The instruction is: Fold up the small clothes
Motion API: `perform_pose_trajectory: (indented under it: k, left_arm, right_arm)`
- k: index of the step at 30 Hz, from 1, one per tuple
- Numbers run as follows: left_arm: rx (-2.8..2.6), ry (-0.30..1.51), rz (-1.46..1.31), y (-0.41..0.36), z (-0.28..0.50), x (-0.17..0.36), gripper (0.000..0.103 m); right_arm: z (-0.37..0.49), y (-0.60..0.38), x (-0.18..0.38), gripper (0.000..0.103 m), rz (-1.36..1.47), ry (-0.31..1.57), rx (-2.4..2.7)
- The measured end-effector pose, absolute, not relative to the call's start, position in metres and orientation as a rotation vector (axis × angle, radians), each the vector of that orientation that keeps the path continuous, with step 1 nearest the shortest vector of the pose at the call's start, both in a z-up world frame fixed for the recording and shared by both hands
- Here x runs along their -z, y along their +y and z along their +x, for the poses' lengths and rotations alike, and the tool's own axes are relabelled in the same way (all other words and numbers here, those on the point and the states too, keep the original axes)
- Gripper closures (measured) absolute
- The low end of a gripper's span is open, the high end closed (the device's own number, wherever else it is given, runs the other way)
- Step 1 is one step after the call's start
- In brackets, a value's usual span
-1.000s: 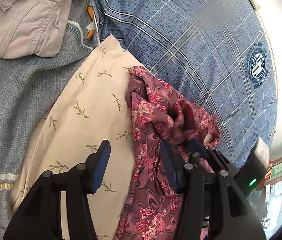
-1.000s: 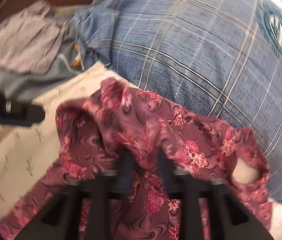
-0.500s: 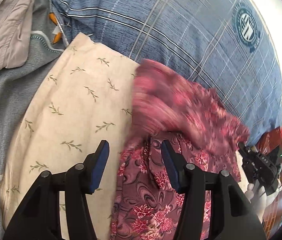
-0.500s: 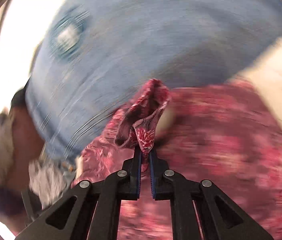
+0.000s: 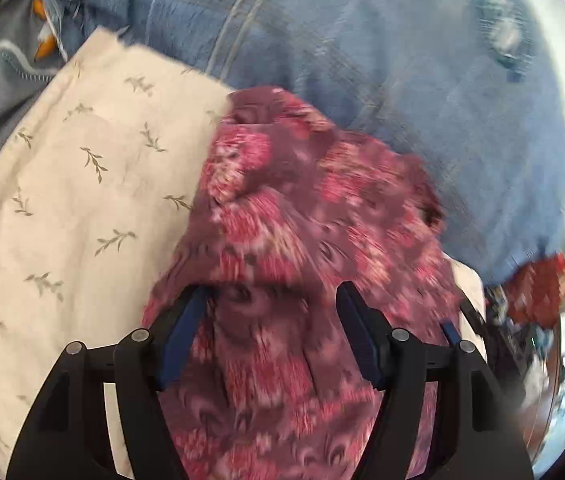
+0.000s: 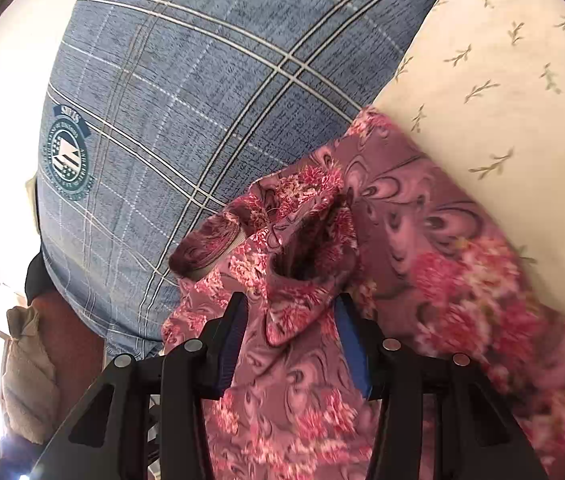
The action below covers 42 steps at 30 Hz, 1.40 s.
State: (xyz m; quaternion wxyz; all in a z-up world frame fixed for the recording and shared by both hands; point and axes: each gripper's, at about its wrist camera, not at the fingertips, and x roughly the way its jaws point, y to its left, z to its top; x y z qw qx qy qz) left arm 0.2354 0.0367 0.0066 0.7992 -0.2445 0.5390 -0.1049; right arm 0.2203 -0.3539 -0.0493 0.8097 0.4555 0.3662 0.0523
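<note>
Floral garment (image 6: 422,248) lies mid-fold; my left gripper (image 5: 270,328) and right gripper (image 6: 290,332) jaws both released, so next I regrasp an edge.

Left hand-held gripper (image 5: 272,330): matte black plastic frame, two broad angular arms with triangular cut-outs, splaying toward the lower edge. Round silver screw heads (image 5: 140,335) set in a row across the knuckles, four showing. Fingers (image 5: 358,334) black outside, faced inside with dark blue ribbed pads.

Right hand-held gripper (image 6: 292,338): same build, black and sharp-edged, with triangular openings in each arm. Four silver screws (image 6: 391,345) across the top. Left pad (image 6: 231,340) navy with fine ridges; right pad (image 6: 352,354) a brighter blue, smooth-looking. No skin, sleeve or cable clearly visible in either view.
</note>
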Motion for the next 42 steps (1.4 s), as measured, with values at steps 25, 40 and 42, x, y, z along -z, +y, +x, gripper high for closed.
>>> perform_pose_trajectory:
  k: [25,40,42]
  left_arm:
    - [0.161,1.138,-0.559,0.055,0.183,-0.033,0.088]
    - [0.173,1.148,-0.576,0.079,0.168,-0.029,0.082]
    - [0.152,1.193,-0.509,0.065,0.173,-0.016,0.082]
  right_arm:
    - [0.157,-0.373,0.044,0.097,0.927,0.778,-0.192]
    - [0.123,-0.38,0.035,0.091,0.761,0.689,-0.102]
    - [0.122,-0.375,0.045,0.091,0.731,0.749,-0.088]
